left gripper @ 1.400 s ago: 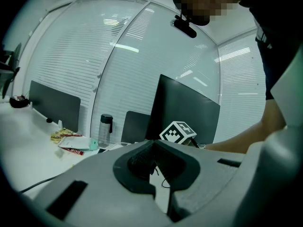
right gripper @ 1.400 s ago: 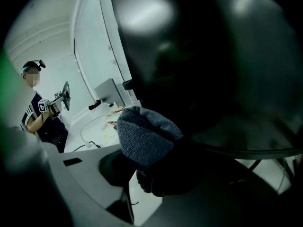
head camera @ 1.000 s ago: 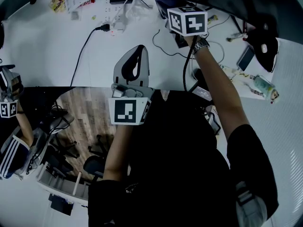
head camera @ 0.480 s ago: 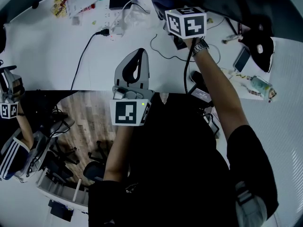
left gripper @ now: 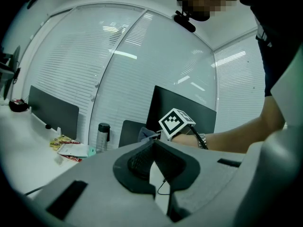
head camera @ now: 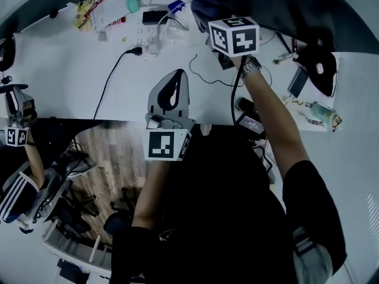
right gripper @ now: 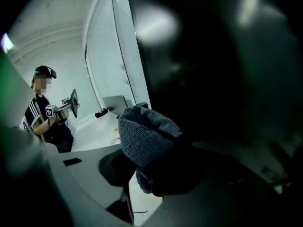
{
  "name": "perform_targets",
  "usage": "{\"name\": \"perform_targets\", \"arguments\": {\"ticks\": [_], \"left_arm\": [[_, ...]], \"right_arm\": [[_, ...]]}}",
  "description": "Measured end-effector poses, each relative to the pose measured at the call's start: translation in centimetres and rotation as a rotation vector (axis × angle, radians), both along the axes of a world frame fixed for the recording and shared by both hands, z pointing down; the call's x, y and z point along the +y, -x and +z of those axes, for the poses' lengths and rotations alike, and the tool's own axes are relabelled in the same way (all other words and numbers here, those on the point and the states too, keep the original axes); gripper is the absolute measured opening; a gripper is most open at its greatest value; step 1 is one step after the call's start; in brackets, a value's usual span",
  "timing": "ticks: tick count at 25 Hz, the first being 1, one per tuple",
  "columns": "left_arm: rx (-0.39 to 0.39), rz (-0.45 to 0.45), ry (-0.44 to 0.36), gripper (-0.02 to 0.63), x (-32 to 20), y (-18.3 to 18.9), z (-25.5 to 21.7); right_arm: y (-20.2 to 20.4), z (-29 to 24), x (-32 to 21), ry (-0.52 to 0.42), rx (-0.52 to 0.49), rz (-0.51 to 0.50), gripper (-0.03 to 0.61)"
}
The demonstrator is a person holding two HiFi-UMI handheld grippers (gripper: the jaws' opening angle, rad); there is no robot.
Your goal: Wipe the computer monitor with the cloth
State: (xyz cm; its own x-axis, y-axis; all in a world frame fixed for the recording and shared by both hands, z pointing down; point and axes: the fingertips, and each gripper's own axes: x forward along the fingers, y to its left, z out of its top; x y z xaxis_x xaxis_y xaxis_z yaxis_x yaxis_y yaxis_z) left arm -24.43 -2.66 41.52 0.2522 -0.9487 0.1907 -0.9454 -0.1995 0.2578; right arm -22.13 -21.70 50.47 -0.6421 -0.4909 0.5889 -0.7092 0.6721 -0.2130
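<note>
The dark monitor (head camera: 278, 5) stands at the desk's far right and fills the right gripper view (right gripper: 213, 56). A grey-blue knitted cloth (right gripper: 147, 136) is bunched in my right gripper (right gripper: 144, 171), which is shut on it. In the head view the cloth (head camera: 203, 6) rests against the screen's lower left part, just ahead of the right gripper (head camera: 210, 13). My left gripper (head camera: 176, 76) hovers over the desk's front edge, left of the right arm. Its jaws are shut with nothing in them (left gripper: 152, 148), apart from the monitor.
The white desk (head camera: 71, 76) holds a power strip (head camera: 145, 31) with a black cable (head camera: 109, 78), snack packets (head camera: 95, 12), a phone (head camera: 296, 81) and a black mouse-like object (head camera: 317, 70). Another person (right gripper: 49, 117) stands at the left with a gripper. A bottle (left gripper: 102, 137) stands at the back.
The whole head view has slid down a little. My right gripper with the cloth has crept slightly along the screen's lower left. The left gripper has kept its place.
</note>
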Motion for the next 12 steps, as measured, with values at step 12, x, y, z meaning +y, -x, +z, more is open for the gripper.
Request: {"name": "perform_targets", "arguments": {"ticks": [12], "left_arm": [[0.003,0.019,-0.032,0.007,0.6,-0.7,-1.9]], "right_arm": [[0.3,-4.9,-0.1,-0.055,-0.028,-0.002,0.138]]}}
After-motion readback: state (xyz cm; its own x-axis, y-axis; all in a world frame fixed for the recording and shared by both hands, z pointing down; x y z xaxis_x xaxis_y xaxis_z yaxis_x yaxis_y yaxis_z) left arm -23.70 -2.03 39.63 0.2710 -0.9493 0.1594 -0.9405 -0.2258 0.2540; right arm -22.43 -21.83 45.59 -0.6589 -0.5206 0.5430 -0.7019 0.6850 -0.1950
